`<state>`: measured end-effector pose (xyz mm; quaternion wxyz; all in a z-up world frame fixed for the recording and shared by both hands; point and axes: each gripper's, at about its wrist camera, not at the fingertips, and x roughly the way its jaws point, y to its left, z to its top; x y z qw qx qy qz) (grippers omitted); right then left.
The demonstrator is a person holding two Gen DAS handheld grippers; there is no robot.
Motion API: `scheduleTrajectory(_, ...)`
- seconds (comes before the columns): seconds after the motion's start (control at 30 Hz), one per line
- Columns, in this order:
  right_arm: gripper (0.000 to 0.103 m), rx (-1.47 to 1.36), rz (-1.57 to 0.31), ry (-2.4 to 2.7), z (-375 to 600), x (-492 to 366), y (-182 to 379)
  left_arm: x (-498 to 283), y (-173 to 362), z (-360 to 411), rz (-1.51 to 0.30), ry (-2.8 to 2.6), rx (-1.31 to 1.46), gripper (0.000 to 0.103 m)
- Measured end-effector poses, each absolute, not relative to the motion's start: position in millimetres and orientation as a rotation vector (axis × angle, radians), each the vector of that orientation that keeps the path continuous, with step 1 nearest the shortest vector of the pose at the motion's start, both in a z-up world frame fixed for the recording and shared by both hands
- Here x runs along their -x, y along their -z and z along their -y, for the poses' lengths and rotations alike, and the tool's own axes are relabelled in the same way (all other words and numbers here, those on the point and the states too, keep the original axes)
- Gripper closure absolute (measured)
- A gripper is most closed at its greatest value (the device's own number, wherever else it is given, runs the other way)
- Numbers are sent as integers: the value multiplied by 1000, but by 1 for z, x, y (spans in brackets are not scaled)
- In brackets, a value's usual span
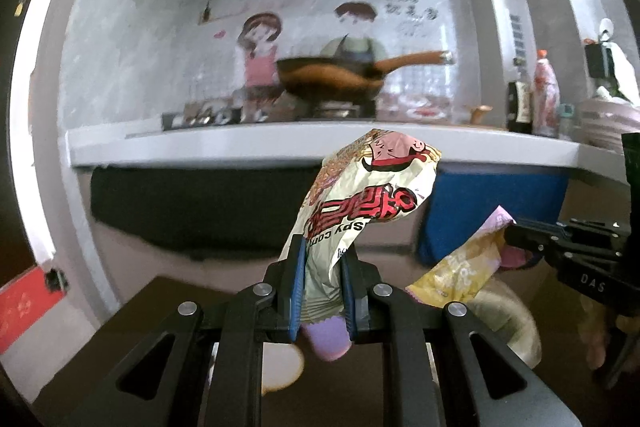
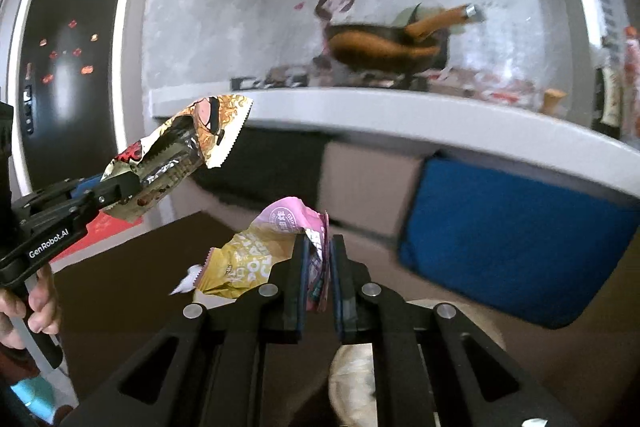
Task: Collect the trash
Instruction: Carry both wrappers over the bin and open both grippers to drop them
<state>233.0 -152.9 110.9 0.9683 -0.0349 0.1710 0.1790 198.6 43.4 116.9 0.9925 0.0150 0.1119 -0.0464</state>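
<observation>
**Now two wrappers are up, one in each tool**

Clenched on a crumpled cream snack wrapper (image 1: 360, 203) with red lettering, the left tool (image 1: 323, 259) has its blue-lined fingers (image 1: 297, 283) nearly together, the foil squeezed between them and rising above the tips in front of the desk edge. From the right wrist view the same tool (image 2: 120, 187) shows at the left, level and pointing toward the kitchen wall, with the wrapper (image 2: 188, 147) sticking out past it, silver lining showing. A hand (image 2: 38, 303) grips its black handle from below.

The right tool (image 2: 318, 259) is pressed tight on a pink and yellow wrapper (image 2: 256, 255), the pink end pinched between its fingers and the yellow part hanging off to the left. In the left wrist view this tool (image 1: 516, 235) comes in from the right edge, its wrapper (image 1: 460, 267) drooping below the tip.

Count: two tools, two wrappers, one in each, both held clear of any surface.

Beyond them runs the white desk (image 1: 280, 143) with a wok (image 1: 332, 79) on the stove, two cartoon figures on the wall behind it, and bottles (image 1: 532, 99) at the right end. A blue panel (image 2: 512, 247) sits under the desk.
</observation>
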Motion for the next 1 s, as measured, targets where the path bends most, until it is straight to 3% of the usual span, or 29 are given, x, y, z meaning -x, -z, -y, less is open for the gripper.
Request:
scheduleTrajectory(0.4,94,57,-323,-184,241,-214,-124,-219,-119,59,-238,276,-46,86)
scheduleTrajectory(1.0,94,10,-412,-62,308,-231,-74,-274,-49,122,-431,353,-37,86)
